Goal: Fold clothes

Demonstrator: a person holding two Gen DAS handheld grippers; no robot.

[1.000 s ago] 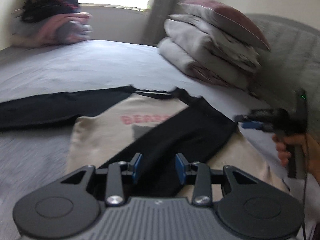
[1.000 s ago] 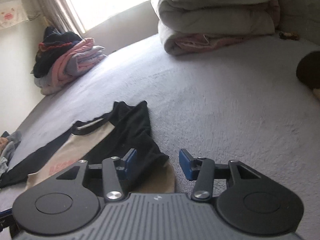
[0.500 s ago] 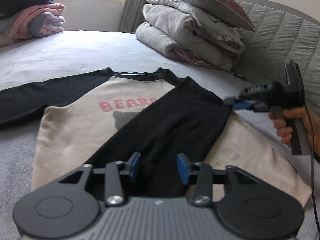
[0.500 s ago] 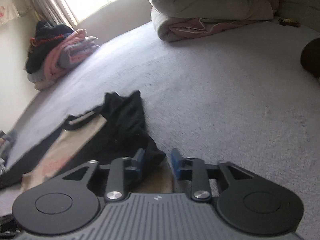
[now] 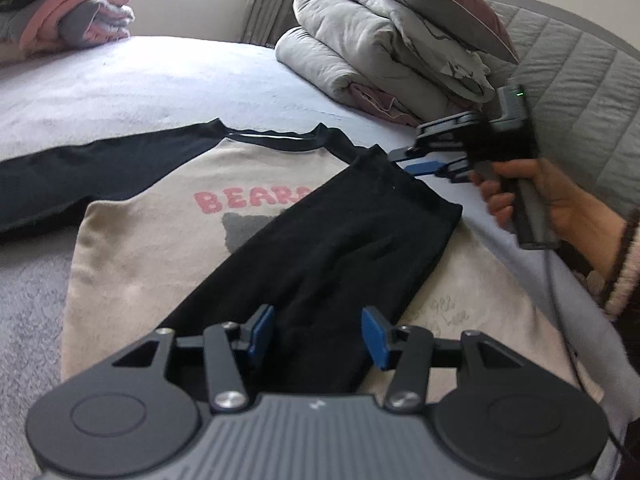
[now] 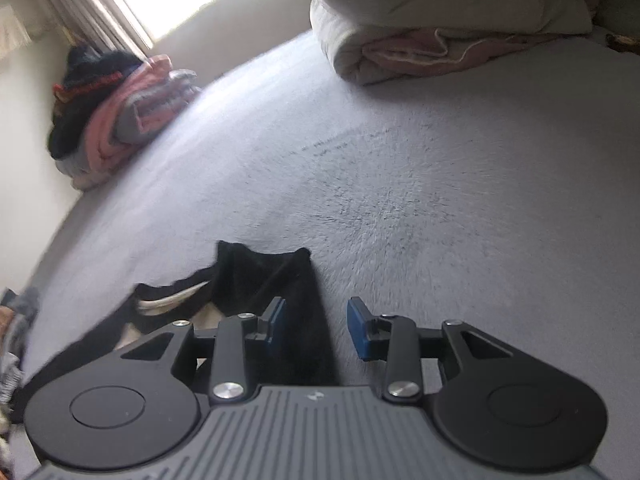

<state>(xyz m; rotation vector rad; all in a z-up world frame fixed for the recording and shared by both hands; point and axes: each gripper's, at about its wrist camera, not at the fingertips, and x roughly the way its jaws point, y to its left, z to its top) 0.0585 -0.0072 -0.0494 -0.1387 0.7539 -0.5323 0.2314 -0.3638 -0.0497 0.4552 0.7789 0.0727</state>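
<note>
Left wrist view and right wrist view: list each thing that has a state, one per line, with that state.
Raglan shirt: spread flat, print side up, on the bed.
Folded sleeve: black, laid diagonally across the chest.
Other sleeve: stretched out sideways, unfolded.
Left gripper: jaws opening, sleeve between them, pads clear.
Right gripper: open, beside the sleeve's shoulder fold.
Duvet: folded, pillow on top.
Clothes pile: folded, stacked.
</note>
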